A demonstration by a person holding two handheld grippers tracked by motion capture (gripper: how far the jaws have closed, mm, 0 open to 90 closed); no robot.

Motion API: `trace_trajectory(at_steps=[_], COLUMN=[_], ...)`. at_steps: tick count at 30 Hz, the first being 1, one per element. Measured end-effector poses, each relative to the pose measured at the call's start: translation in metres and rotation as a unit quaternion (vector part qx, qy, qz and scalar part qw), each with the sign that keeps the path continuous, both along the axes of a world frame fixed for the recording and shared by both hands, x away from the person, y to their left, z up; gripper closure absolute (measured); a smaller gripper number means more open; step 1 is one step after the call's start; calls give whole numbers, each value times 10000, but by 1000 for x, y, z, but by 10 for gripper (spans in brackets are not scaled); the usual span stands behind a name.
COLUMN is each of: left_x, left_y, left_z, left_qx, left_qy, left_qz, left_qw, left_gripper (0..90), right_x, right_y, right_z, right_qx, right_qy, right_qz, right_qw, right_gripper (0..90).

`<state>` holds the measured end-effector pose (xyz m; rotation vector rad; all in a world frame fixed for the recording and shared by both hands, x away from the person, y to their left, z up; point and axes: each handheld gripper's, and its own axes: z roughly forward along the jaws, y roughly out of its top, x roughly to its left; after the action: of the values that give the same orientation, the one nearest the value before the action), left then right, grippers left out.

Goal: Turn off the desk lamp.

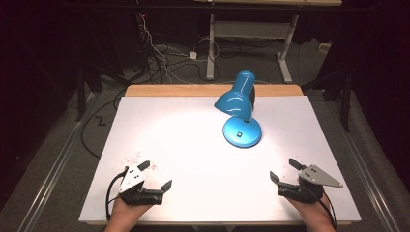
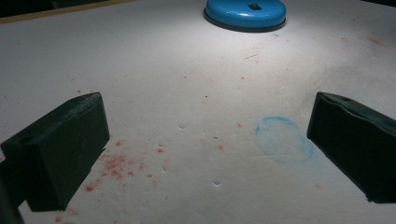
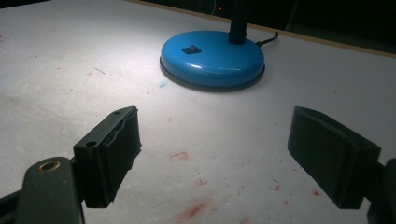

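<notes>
Two grippers idle at the near edge: your left gripper (image 1: 153,175) and right gripper (image 1: 283,170) both have jaws spread wide, nothing between them. Blue desk lamp (image 1: 240,108) stands lit, mid-table toward the far side, well apart from both. No step appears begun; any reach for the lamp base (image 3: 212,58) calls for going forward.

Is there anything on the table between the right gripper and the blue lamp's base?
Nothing visible. Between the right gripper, jaws open, and the lamp base lies bare white table with faint red stains. The left gripper is off to the side.
</notes>
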<state>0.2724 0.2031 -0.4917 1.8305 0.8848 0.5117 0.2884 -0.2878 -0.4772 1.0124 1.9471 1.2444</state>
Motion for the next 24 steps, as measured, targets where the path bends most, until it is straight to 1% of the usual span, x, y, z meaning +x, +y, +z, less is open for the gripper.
trace_trajectory(at_steps=[4,8,14,17,19,21,22,24], left_x=[0,0,-1,-1,-1,-1,-1,0], left_y=[0,0,1,2,2,2,1,1], left_z=[0,0,1,1,2,1,1,0], left_qx=[-16,-16,-38,-29,-50,-61,-63,-55], left_qy=[-5,-16,-34,-33,-20,-22,-17,-3], left_qz=[3,-4,-7,-27,-29,-34,-41,-45], left_qw=[10000,10000,10000,10000,10000,10000,10000,10000], left_gripper=[0,0,0,0,0,0,0,0], right_x=[0,0,0,0,2,3,2,2], right_y=[-1,-2,-2,-2,-3,-4,-3,-4], right_z=[-1,-1,-1,-1,-2,-4,-4,-4], right_qx=[47,55,166,125,31,15,68,80], right_qy=[54,105,189,186,165,211,285,332], right_qz=[-43,-15,-28,-24,-4,18,-9,9], right_qw=[10000,9999,9997,9997,9999,9998,9996,9994], right_gripper=[236,341,494,547,590,623,650,682])
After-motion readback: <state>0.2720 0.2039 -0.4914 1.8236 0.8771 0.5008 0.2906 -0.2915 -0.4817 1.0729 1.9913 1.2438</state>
